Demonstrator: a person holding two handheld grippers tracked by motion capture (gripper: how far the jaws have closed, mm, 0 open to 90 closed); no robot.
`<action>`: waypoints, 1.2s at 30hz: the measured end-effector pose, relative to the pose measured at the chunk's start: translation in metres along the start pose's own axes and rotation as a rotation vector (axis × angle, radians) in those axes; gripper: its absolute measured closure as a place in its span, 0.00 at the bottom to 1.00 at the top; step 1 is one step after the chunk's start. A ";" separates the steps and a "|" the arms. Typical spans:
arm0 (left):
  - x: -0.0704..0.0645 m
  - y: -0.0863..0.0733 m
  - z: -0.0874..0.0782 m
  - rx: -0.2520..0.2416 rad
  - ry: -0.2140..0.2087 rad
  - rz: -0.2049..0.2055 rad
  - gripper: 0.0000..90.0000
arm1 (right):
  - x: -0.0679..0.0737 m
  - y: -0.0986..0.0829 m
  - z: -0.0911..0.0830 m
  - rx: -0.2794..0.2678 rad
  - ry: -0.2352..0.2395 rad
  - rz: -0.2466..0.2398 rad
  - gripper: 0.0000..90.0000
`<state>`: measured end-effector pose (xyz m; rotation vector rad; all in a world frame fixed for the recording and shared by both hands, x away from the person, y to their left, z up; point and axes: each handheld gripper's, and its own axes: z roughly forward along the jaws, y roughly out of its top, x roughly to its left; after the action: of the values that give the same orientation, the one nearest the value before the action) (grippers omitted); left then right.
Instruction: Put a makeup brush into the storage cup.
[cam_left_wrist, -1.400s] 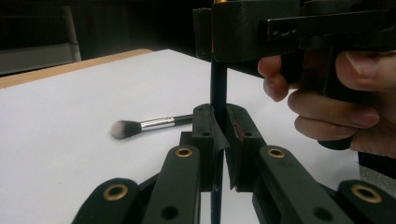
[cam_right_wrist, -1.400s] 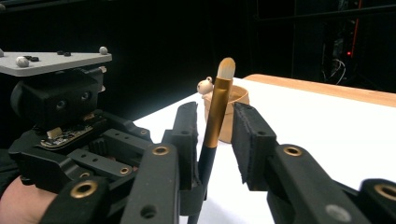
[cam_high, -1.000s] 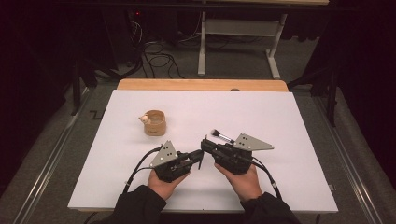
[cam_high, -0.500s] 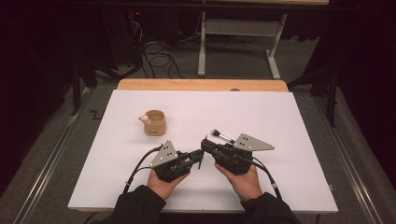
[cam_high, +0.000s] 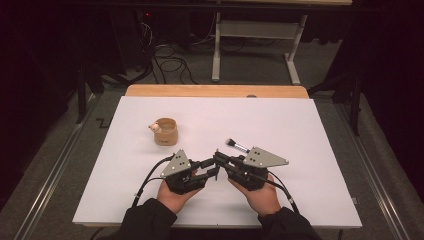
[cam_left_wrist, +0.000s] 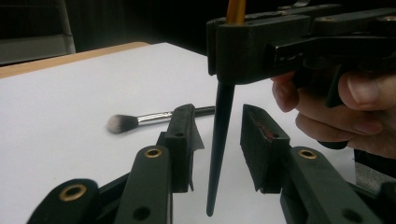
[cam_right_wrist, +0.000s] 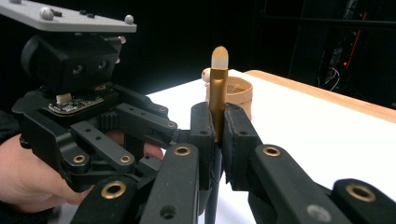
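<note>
Near the worktop's (cam_high: 310, 150) front, the right tongs (cam_right_wrist: 215, 135) pinch a gold-handled brush (cam_right_wrist: 218, 88) upright, its dark tail hanging between the spread left tongs (cam_left_wrist: 217, 140). These should close squarely on that tail before the right lets go. Farther off lie another brush (cam_high: 236, 145) and, left, a wooden cup (cam_high: 165, 131).

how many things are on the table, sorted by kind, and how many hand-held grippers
Makeup brushes: 2, one lying on the table, one upright in the right hand-held gripper
Wooden cups: 1
Hand-held grippers: 2, left, right
Total: 5
</note>
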<state>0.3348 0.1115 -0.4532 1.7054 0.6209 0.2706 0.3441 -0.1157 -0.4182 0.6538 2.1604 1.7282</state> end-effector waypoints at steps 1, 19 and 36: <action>0.000 0.000 0.000 0.002 -0.001 0.000 0.75 | 0.000 0.000 0.000 0.003 0.000 -0.003 0.95; -0.002 0.001 -0.002 -0.011 -0.007 0.022 0.92 | 0.005 -0.001 0.002 0.005 0.011 -0.017 0.93; 0.018 0.004 -0.017 -0.024 0.069 0.000 0.92 | -0.007 0.005 -0.016 0.003 -0.033 -0.030 0.53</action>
<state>0.3422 0.1347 -0.4482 1.6789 0.6653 0.3366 0.3429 -0.1312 -0.4100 0.6429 2.1401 1.6867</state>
